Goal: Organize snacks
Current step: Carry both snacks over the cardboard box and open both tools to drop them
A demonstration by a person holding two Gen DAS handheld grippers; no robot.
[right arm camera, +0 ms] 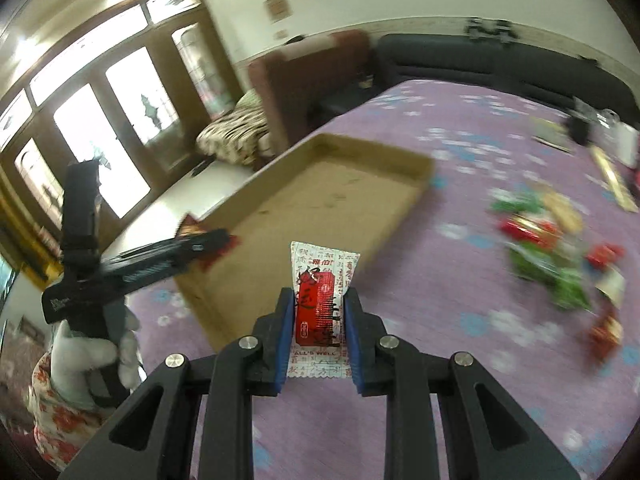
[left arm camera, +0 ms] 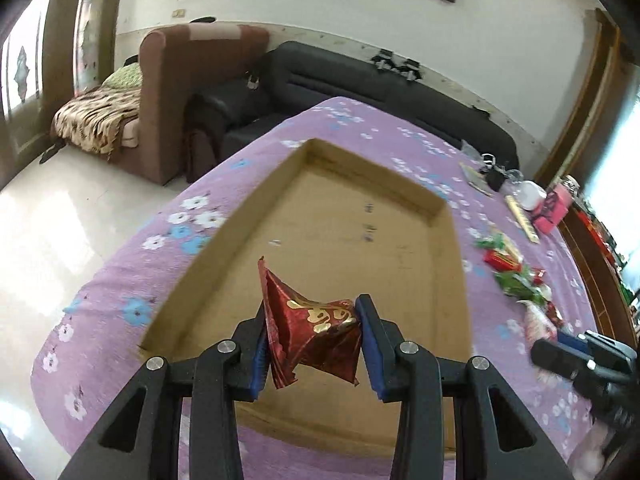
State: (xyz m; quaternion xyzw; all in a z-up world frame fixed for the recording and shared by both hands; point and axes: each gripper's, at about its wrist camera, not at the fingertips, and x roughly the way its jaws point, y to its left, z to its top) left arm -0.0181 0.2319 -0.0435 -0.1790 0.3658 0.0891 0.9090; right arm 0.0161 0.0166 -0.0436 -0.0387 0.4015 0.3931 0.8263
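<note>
My left gripper (left arm camera: pixel 314 312) is shut on a dark red snack packet with gold lettering (left arm camera: pixel 316 330) and holds it above the near end of a shallow cardboard tray (left arm camera: pixel 224 240). The tray's floor is bare. My right gripper (right arm camera: pixel 319 298) is shut on a white and red snack packet (right arm camera: pixel 320 304) above the purple cloth, just right of the tray's near corner (right arm camera: pixel 200 300). The left gripper (right arm camera: pixel 218 238) shows in the right wrist view at the tray's left rim. The right gripper (left arm camera: pixel 560 354) shows at the right edge of the left wrist view.
A pile of red and green snack packets (left arm camera: pixel 516 272) (right arm camera: pixel 552 248) lies on the purple flowered tablecloth (left arm camera: pixel 120 280) right of the tray. Clutter, with a pink box (left arm camera: pixel 554 208), sits at the far right. A black sofa (left arm camera: pixel 384 84) and a brown armchair (left arm camera: pixel 168 96) stand beyond the table.
</note>
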